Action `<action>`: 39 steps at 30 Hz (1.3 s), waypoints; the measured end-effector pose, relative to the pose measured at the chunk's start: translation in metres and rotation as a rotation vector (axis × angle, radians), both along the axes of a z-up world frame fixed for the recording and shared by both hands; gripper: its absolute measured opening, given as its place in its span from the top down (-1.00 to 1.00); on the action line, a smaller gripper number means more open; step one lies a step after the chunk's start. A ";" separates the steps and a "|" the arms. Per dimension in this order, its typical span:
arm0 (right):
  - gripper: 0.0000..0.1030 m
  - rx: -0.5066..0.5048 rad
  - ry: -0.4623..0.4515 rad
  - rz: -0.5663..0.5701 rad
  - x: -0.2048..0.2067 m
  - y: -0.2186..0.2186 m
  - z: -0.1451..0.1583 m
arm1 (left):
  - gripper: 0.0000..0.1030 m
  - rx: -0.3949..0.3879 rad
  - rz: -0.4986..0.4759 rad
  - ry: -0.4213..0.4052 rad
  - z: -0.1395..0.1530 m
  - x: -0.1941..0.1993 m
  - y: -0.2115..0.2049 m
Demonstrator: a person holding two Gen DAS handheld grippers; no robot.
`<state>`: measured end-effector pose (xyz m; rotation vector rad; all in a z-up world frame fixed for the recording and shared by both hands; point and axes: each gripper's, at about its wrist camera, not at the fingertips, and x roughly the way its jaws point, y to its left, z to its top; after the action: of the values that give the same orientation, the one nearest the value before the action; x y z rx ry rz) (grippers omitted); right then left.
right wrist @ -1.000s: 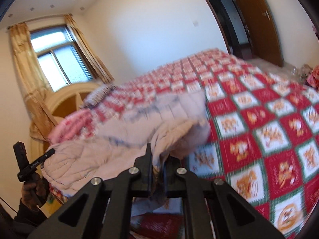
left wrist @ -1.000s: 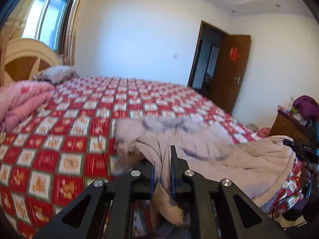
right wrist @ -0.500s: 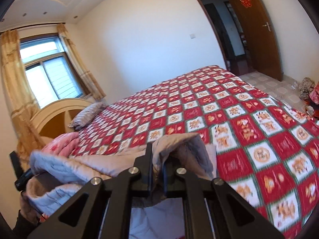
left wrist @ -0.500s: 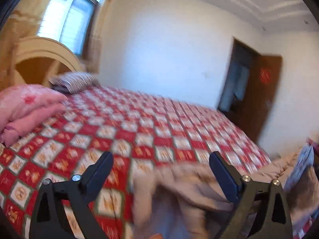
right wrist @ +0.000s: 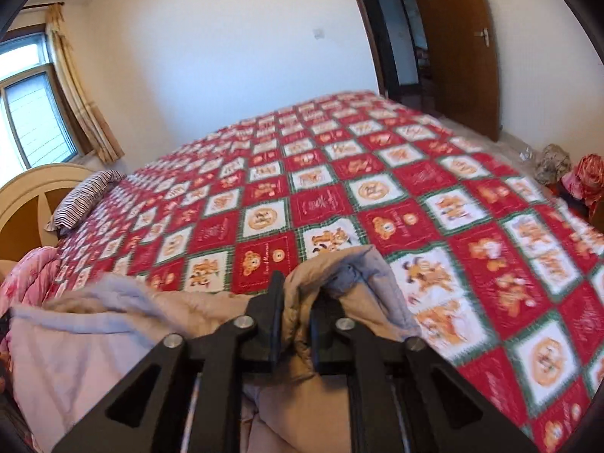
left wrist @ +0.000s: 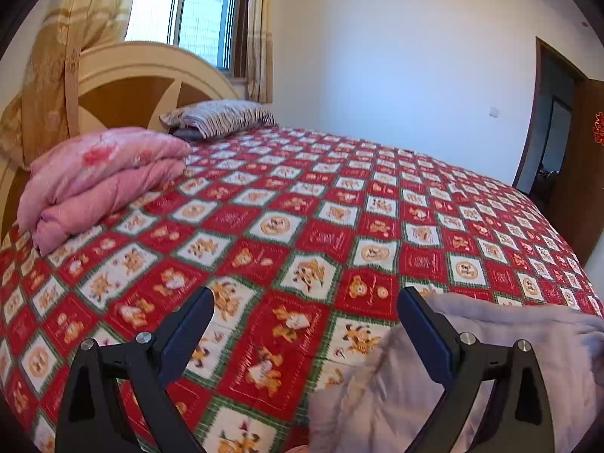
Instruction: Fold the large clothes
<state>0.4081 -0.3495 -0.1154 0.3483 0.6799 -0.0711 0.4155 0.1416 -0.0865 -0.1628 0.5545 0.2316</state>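
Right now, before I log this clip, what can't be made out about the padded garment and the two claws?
- Padded garment: its type and full shape; both views cut it off at the bottom edge.
- Right claw: opening, fabric between the fingers; pad contact is hidden by the fabric.
- Left claw: open, nothing between; the right finger covers the garment's near edge.
- Bedspread: print blurred, right wrist view.

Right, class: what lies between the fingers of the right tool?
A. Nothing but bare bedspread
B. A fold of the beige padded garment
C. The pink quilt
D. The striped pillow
B: in the right wrist view a fold of the beige padded garment sits between the fingers of the right tool, whose jaws are opening.
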 end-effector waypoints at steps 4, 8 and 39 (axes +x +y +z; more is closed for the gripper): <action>-0.50 -0.009 -0.038 0.017 -0.012 0.003 0.012 | -0.90 0.104 -0.080 0.000 0.000 -0.019 -0.042; -0.73 -0.142 -0.092 0.034 -0.050 0.042 0.031 | -0.90 0.185 -0.185 -0.045 -0.001 -0.047 -0.096; -0.82 -0.257 0.119 0.184 0.015 0.097 -0.069 | -0.98 0.150 -0.204 0.175 -0.109 0.057 -0.132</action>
<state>0.4236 -0.2523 -0.1846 0.0335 0.8074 -0.0035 0.4721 0.0097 -0.1955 0.0605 0.7202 0.0885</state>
